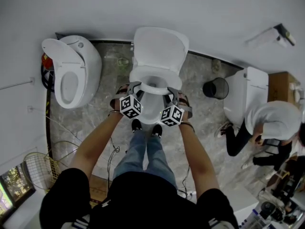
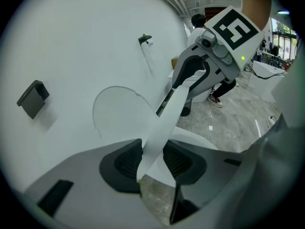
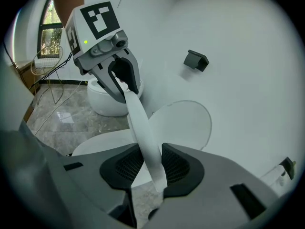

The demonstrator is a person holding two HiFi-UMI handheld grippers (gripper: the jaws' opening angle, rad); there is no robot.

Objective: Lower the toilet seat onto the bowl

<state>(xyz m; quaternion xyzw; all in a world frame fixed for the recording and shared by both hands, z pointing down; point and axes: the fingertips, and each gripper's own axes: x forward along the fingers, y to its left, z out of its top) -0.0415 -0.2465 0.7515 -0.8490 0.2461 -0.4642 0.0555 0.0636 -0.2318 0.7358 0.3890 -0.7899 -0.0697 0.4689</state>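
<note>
The toilet seat point(image 3: 140, 123) hangs tilted, partway down above the bowl point(image 1: 151, 111). The left tool point(image 2: 152, 161) and right tool point(image 3: 152, 167) each pinch one side of it. The lid point(image 1: 159, 49) stands raised against the wall behind.

Bright even light, soft shadows, fisheye bending, dark corners in gripper views

Glossy toilet seat point(image 3: 138, 128) (polished stone floor point(image 1: 200, 109))
</note>
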